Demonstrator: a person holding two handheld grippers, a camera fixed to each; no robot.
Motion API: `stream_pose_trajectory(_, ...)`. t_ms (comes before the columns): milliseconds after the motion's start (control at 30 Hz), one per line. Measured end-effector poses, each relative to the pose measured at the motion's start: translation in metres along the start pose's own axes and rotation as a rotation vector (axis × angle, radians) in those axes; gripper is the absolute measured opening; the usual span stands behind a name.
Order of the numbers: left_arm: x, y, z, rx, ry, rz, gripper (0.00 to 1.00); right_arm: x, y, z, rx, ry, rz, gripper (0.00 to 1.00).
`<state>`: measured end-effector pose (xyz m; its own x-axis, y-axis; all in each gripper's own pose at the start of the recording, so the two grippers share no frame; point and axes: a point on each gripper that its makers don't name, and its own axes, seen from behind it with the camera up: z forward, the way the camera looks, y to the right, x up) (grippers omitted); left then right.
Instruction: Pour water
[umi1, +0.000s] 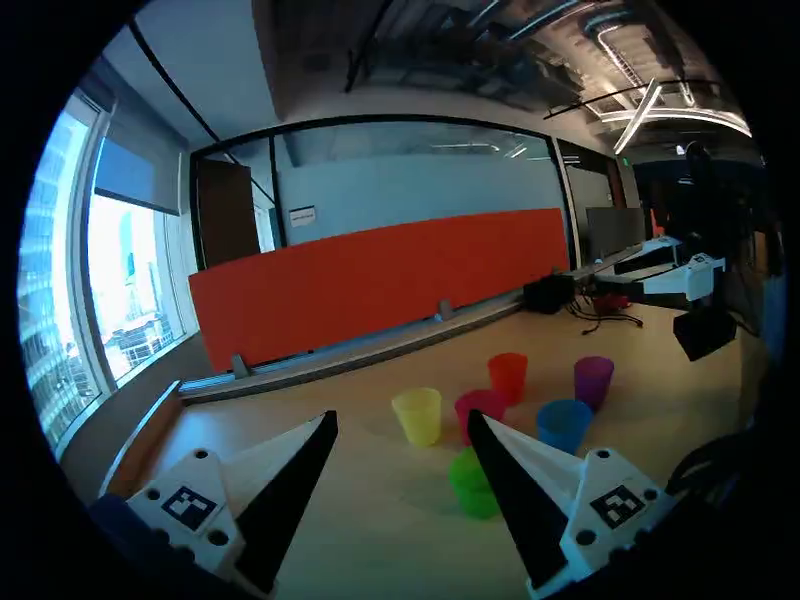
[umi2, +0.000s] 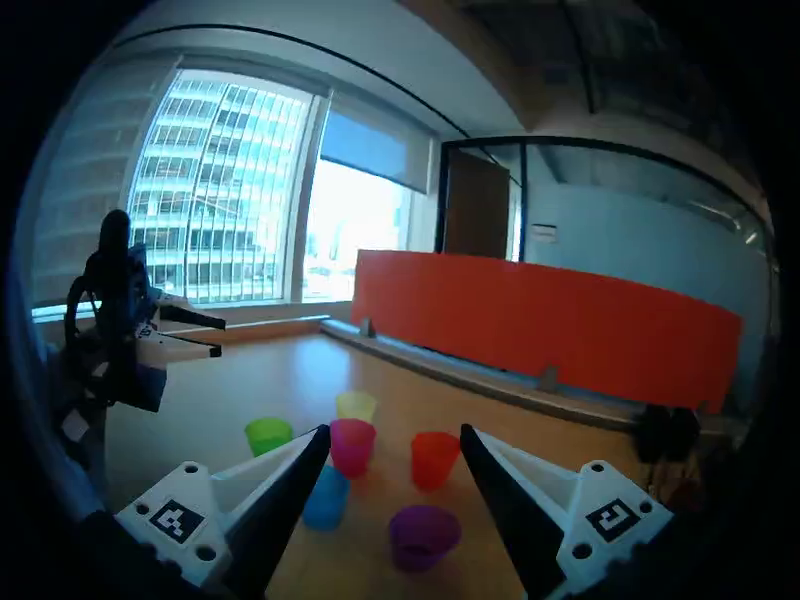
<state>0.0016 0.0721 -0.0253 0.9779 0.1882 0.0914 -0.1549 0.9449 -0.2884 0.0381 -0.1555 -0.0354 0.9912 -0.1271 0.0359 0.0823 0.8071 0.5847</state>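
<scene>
Six coloured cups sitting on wooden table, orange divider and windows standing behind, left gripper and right gripper hovering spread

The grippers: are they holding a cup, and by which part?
Nothing is held. The left gripper and the right gripper are both open and empty; the cups stand on the table untouched.

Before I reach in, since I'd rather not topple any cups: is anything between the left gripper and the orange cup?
Yes. In the left gripper view the pink cup stands just in front of the orange cup, and the green cup sits nearer still, close beside one finger of the left gripper.
</scene>
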Motion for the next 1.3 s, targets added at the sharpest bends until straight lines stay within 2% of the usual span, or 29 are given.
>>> stream_pose_trajectory(100,0.005,-0.007,-0.005,0.038,0.021,0.01,0.97,0.005,0.01,-0.006,-0.047,0.026,0.019,1.0)
stream_pose_trajectory(267,0.014,-0.014,-0.01,0.086,0.057,0.011,0.96,0.012,0.034,-0.017,-0.163,0.07,0.043,1.0)
stream_pose_trajectory(600,0.023,-0.035,-0.019,0.189,0.104,-0.023,0.96,0.023,0.079,-0.05,-0.415,0.166,0.019,1.0)
stream_pose_trajectory(800,0.02,-0.045,-0.022,0.236,0.116,-0.054,0.96,0.024,0.096,-0.071,-0.539,0.209,0.011,1.0)
stream_pose_trajectory(1000,0.019,-0.046,-0.021,0.249,0.131,-0.086,0.96,0.015,0.111,-0.088,-0.64,0.217,0.023,1.0)
stream_pose_trajectory(1300,0.0,-0.052,-0.015,0.275,0.116,-0.105,0.96,-0.004,0.124,-0.103,-0.724,0.206,0.057,1.0)
